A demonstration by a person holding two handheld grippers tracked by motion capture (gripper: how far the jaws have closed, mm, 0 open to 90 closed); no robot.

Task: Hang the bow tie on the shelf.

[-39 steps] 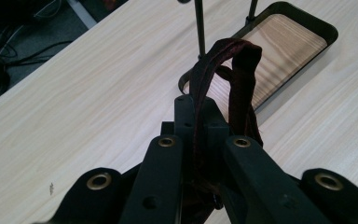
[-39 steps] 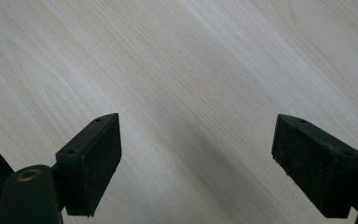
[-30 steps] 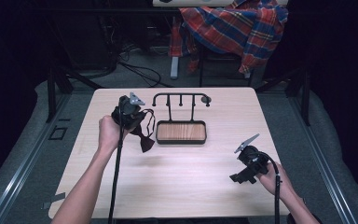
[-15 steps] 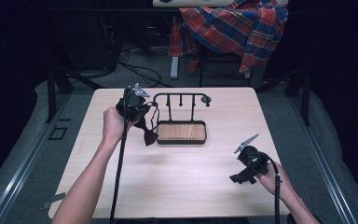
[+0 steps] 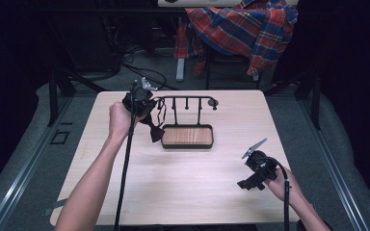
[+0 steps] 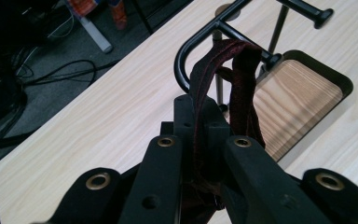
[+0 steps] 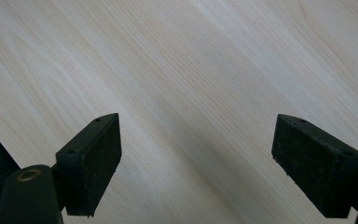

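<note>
A black metal rack (image 5: 187, 100) with hooks stands on a wooden tray base (image 5: 188, 136) at the middle back of the table. My left gripper (image 5: 147, 103) hovers at the rack's left end, shut on a dark maroon strap (image 5: 155, 131) whose wider end dangles beside the base. In the left gripper view the strap (image 6: 242, 60) rises from between the jaws of my left gripper (image 6: 204, 140) and loops against the rack's curved end (image 6: 200, 39). My right gripper (image 5: 250, 180) rests low at the front right. In the right gripper view my right gripper (image 7: 209, 158) is open over bare wood.
The light wooden table (image 5: 202, 192) has free room in front of the tray. A plaid shirt (image 5: 243, 29) hangs over a chair behind the table. Cables lie on the floor at the back left. A cable trails from each gripper toward the person.
My left gripper has carried the strap right and farther back, up to the rack's left end. The right gripper has stayed in place.
</note>
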